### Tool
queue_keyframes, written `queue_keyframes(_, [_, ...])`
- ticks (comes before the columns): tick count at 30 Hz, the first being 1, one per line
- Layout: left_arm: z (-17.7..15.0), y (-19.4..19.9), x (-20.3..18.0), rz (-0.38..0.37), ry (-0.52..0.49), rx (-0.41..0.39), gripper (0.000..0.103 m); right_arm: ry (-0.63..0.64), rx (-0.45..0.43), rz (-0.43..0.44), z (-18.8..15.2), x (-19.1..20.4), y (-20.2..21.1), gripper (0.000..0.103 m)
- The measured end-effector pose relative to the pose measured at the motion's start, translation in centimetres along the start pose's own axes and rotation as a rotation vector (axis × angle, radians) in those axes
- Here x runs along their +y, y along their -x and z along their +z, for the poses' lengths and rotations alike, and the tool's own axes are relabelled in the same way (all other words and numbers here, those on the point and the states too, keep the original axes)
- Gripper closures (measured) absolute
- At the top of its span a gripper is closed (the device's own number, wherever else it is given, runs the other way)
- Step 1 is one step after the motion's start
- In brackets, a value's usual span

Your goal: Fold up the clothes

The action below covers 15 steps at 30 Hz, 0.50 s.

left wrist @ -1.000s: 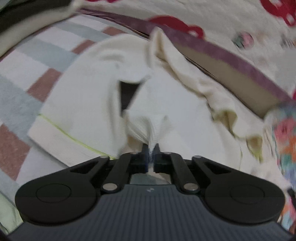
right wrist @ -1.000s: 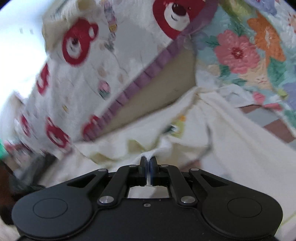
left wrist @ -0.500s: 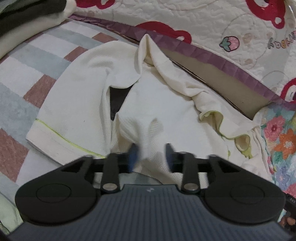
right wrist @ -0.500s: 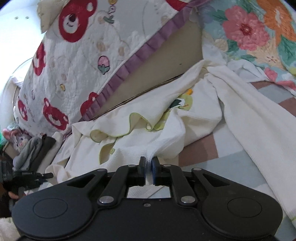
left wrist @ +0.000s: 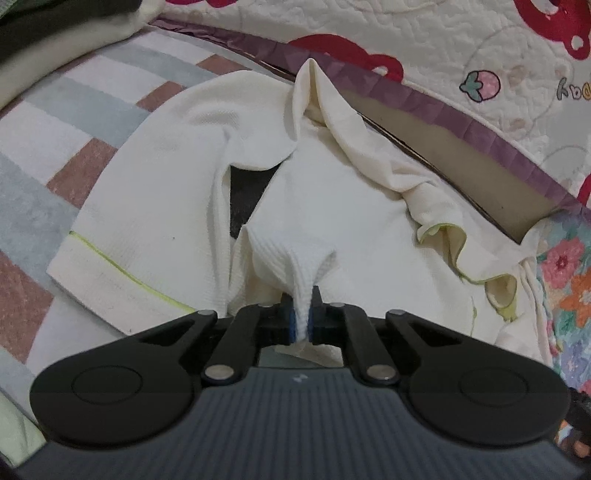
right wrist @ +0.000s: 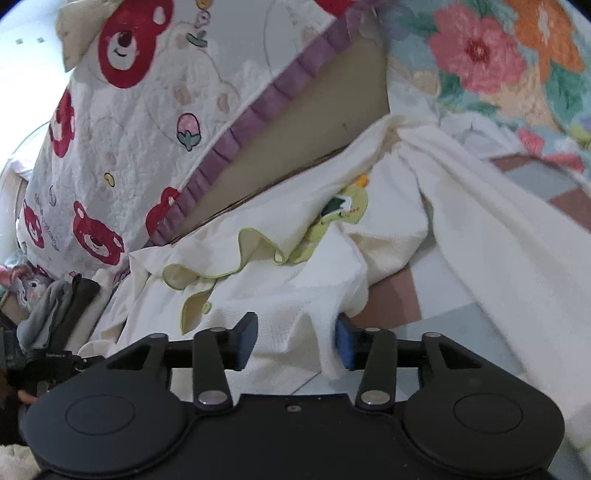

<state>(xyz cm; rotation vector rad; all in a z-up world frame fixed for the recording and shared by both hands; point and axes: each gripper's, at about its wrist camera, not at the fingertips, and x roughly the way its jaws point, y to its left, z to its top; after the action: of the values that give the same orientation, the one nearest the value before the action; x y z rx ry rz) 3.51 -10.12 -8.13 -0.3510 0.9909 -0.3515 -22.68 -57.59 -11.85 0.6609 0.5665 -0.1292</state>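
Note:
A cream garment (left wrist: 155, 206) with lime-green trim lies crumpled on a striped bed sheet (left wrist: 48, 147), one leg flat at the left, its ruffled collar at the right. My left gripper (left wrist: 302, 319) is shut on a pinched fold of this garment near its lower edge. In the right wrist view the same cream garment (right wrist: 295, 295) shows a green frog patch (right wrist: 343, 214) and the ruffled collar (right wrist: 236, 254). My right gripper (right wrist: 295, 339) is open, its blue pads apart, with the cloth lying loose between them.
A quilted bear-print cushion with a purple border (left wrist: 443, 48) (right wrist: 129, 110) leans behind the garment. A floral quilt (right wrist: 498, 55) lies at the right. Dark folded clothes (left wrist: 55, 22) sit at the far left. A dark device (right wrist: 44, 325) sits at the left.
My left gripper opened half a second ago and has shut again on a fold of the garment. My right gripper, shut on the cloth before, has opened.

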Motion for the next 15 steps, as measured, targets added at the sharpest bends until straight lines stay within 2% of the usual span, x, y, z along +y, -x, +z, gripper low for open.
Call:
queue_keyframes(2, [-0.1,-0.3,0.2,-0.002,0.011,0.017,0.093,-0.023,0.021,-0.004,-0.1,-0.4,-1.3,0.039])
queue_keyframes(3, [-0.2,-0.6,0.3,-0.001,0.016,0.027,0.084,-0.044,0.032,-0.009,-0.1,-0.7,-2.0,0.039])
queue_keyframes(4, [-0.2,-0.8,0.4,0.001,0.022,0.036,0.065,-0.073,0.040,-0.001,-0.2,-1.0,-2.6,0.039])
queue_keyframes(5, [-0.3,-1.1,0.5,0.003,0.028,0.046,0.056,-0.106,0.049,0.015,-0.4,-1.4,-3.1,0.043])
queue_keyframes(6, [-0.5,-1.4,0.6,0.004,0.027,0.053,0.055,-0.128,0.055,0.038,-0.5,-1.6,-3.6,0.074])
queue_keyframes(7, [-0.7,-1.7,0.7,0.005,0.026,0.060,0.063,-0.130,0.062,0.065,-0.6,-1.5,-3.8,0.095])
queue_keyframes(8, [-0.8,-1.7,0.3,0.013,0.002,0.062,0.075,-0.125,0.073,0.084,-0.7,-1.2,-3.9,0.096])
queue_keyframes(9, [-0.9,-1.6,-0.1,0.021,-0.022,0.065,0.098,-0.115,0.079,0.099,-0.8,-0.8,-3.9,0.096])
queue_keyframes(12, [0.1,2.1,-2.2,-0.014,-0.072,0.009,0.099,-0.057,0.062,0.149,-0.2,0.9,-2.0,0.096])
queue_keyframes(15, [1.2,5.8,-4.4,-0.049,-0.121,-0.047,0.099,0.009,0.004,0.195,1.6,2.5,2.0,0.096])
